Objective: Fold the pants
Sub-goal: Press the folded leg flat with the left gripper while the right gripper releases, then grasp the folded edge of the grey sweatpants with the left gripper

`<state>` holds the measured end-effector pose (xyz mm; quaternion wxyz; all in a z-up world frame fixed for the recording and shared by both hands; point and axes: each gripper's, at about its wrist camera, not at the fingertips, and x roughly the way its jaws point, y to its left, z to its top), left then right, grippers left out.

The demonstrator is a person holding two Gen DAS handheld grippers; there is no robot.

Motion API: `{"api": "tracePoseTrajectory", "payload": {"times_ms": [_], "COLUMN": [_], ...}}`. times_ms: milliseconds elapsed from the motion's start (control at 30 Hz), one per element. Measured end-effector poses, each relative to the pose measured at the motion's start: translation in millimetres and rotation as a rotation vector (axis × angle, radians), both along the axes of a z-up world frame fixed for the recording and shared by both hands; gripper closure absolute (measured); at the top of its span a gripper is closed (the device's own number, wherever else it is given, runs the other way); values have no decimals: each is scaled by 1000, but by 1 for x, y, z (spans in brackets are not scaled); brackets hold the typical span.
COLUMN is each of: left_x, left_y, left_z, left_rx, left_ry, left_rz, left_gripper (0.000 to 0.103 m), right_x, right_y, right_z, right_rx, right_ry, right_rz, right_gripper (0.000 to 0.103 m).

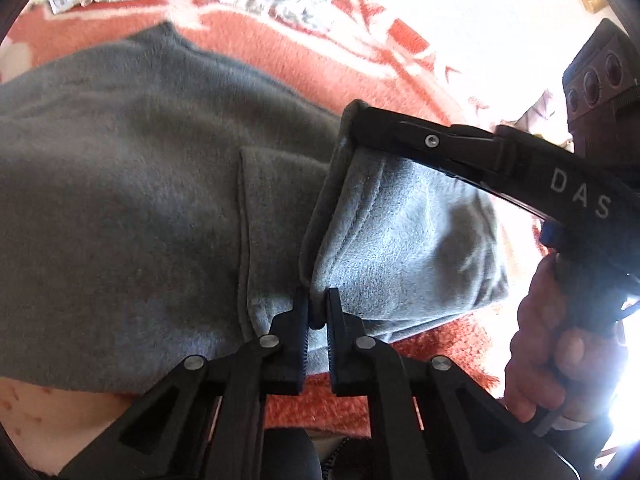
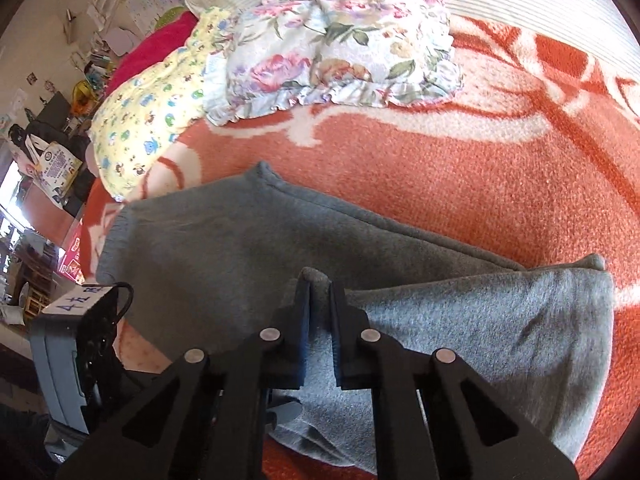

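Grey fleece pants lie on an orange and white blanket. One end is folded over the rest, and both grippers hold its edge. My left gripper is shut on the near corner of the folded layer. My right gripper comes in from the right in the left wrist view and is shut on the far corner of the same edge. In the right wrist view my right gripper pinches a grey ridge of the pants, with the folded layer to its right.
A floral pillow and a yellow patterned pillow lie at the far side of the blanket. A cluttered room edge with boxes shows at the left. A hand grips the right gripper's handle.
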<state>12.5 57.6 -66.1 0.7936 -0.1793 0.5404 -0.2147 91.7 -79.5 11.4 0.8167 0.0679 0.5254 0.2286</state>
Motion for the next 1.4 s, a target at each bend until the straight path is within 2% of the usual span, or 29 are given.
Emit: {"api": "tracePoseTrajectory", "payload": {"times_ms": [167,367,433,500,567,700,800,900,1167,1400], "left_x": [-15,-14,-15,-14,-16,-19,-26,-34,-47,-58], "left_y": [17,27,28,27,30,32,41,55,115,165], "left_z": [9,-19,-22,-23,-22,-16,-13,-5,5,4], "left_rx": [-22,-30,-34,-42,-49,-58,-71,-46,-62,-73], "left_ry": [-12,78,79,80,79,70,65,32,-10,-14], "left_rz": [2,31,27,25,22,19,24,56,210,334], "left_gripper": [97,97,97,96,95,92,91,93,93,93], "right_x": [0,7,6,5,6,3,-2,-5,-6,-3], "right_y": [11,24,22,17,14,13,11,15,43,81], "right_z": [4,-47,-56,-57,-55,-41,-30,-25,-9,3], "right_rx": [25,3,36,82,114,123,138,139,131,121], "right_ry": [-4,88,85,87,102,79,46,42,30,13], "right_rz": [24,6,-19,-36,-48,-58,-71,-64,-2,67], "right_gripper": [92,91,90,85,80,58,58,58,58,58]}}
